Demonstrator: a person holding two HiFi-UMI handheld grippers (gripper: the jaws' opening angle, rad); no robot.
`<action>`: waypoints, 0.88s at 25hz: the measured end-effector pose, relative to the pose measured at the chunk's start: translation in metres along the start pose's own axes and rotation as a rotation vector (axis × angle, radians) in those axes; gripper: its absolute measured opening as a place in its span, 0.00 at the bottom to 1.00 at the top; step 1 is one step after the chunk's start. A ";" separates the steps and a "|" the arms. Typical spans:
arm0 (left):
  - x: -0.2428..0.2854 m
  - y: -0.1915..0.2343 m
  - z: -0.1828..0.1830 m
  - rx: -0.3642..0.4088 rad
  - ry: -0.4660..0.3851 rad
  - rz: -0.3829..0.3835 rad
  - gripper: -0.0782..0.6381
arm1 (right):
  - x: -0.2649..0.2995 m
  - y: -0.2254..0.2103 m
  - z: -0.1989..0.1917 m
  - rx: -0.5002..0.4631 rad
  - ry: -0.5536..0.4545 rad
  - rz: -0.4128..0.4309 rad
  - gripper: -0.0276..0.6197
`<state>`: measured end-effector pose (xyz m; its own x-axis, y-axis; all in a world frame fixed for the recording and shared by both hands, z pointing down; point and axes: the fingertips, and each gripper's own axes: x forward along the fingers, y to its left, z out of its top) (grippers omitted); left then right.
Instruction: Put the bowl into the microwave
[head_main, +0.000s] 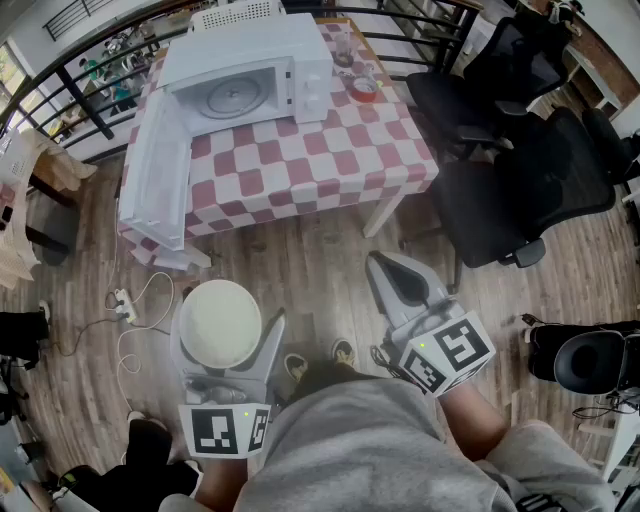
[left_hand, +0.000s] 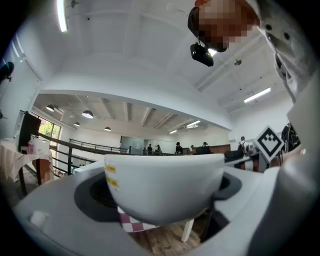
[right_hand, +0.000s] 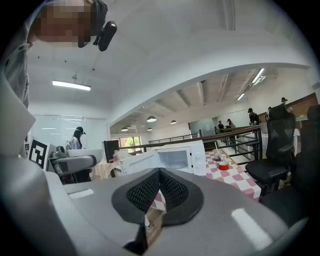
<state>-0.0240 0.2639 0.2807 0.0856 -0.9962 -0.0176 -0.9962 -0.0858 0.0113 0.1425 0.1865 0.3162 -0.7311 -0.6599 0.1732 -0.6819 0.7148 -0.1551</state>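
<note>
A white bowl (head_main: 219, 322) is held upright over the wooden floor, well short of the table. My left gripper (head_main: 222, 335) is shut on it, one jaw pressing each side. The left gripper view has the bowl (left_hand: 165, 182) filling the space between the wide-set jaws of that gripper (left_hand: 162, 197). Farther off, a white microwave (head_main: 250, 68) stands on the checked table (head_main: 310, 165); its door (head_main: 155, 175) is swung wide open and the turntable shows inside. My right gripper (head_main: 398, 285) hangs to the right, shut and empty; the microwave (right_hand: 177, 159) shows beyond its closed jaws (right_hand: 159, 186).
A red roll (head_main: 365, 90) and a glass (head_main: 345, 45) sit right of the microwave. Black office chairs (head_main: 520, 190) crowd the table's right side. A power strip with cable (head_main: 125, 305) lies on the floor at left. A black railing (head_main: 60, 85) runs behind the table.
</note>
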 end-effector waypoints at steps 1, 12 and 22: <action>0.001 0.000 0.001 0.000 -0.002 -0.002 0.83 | 0.000 0.000 0.000 -0.003 0.001 -0.001 0.04; -0.004 0.008 0.002 0.018 -0.010 -0.010 0.83 | 0.004 0.015 -0.001 0.020 -0.019 0.019 0.04; -0.008 0.035 0.004 0.007 -0.036 -0.024 0.82 | 0.021 0.038 -0.003 0.008 -0.014 -0.001 0.04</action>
<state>-0.0596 0.2685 0.2775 0.1091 -0.9926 -0.0540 -0.9940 -0.1094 0.0036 0.1012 0.2004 0.3171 -0.7308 -0.6636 0.1599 -0.6825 0.7124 -0.1630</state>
